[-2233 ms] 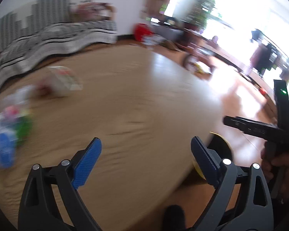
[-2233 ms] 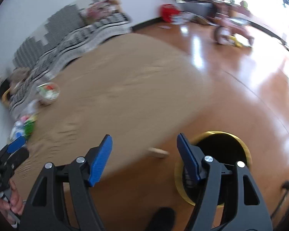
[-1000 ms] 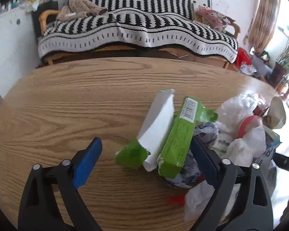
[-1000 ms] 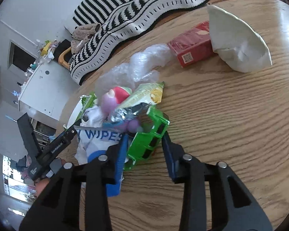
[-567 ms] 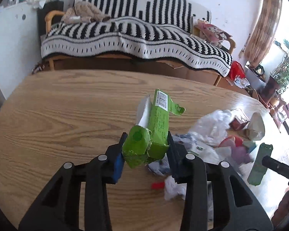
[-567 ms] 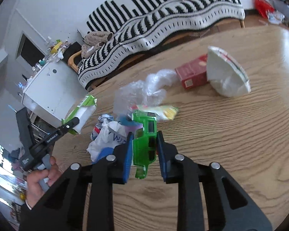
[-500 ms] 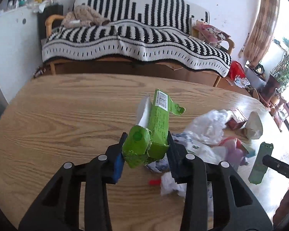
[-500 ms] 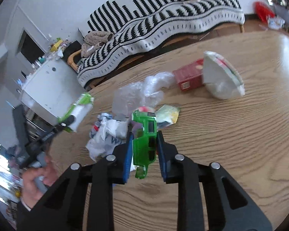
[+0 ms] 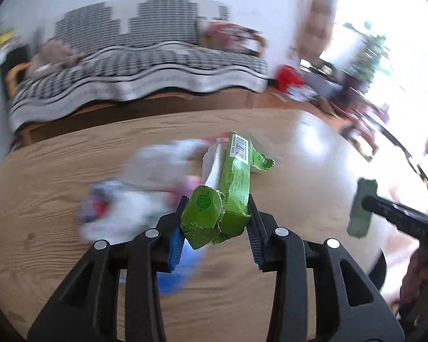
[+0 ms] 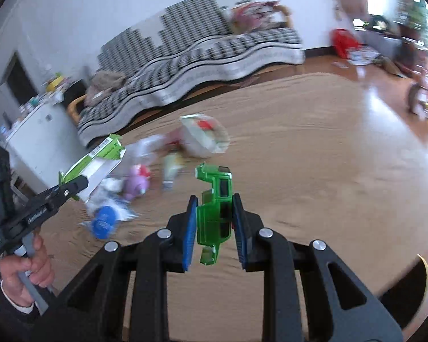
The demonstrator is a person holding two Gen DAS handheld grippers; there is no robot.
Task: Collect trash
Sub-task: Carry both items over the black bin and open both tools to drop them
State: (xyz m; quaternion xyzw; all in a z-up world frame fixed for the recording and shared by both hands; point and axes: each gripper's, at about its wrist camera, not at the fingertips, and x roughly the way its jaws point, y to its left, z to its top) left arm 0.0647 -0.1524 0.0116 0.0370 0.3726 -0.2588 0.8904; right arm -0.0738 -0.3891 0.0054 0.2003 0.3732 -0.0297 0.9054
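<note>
My left gripper [image 9: 216, 228] is shut on a crushed green carton [image 9: 231, 188] with a barcode at its far end, held above the wooden table [image 9: 57, 171]. The same green carton [image 10: 100, 159] shows at the left of the right wrist view. My right gripper [image 10: 214, 222] is shut on a green plastic toy truck [image 10: 215, 199], also lifted off the table. That green toy truck [image 9: 361, 208] appears at the right in the left wrist view. The remaining trash pile [image 10: 145, 176] lies blurred on the table beyond both grippers.
A white crumpled bag [image 10: 204, 136] and a blue lid [image 10: 104, 222] lie among the litter. A striped sofa [image 10: 191, 57] stands behind the table. A dark bin with a yellow rim [image 10: 413, 282] sits low at the right. A hand [image 10: 28, 268] grips the other tool.
Both grippers closed on their items, the left on the carton and the right on the toy truck, then lifted them and swung right, away from the trash pile.
</note>
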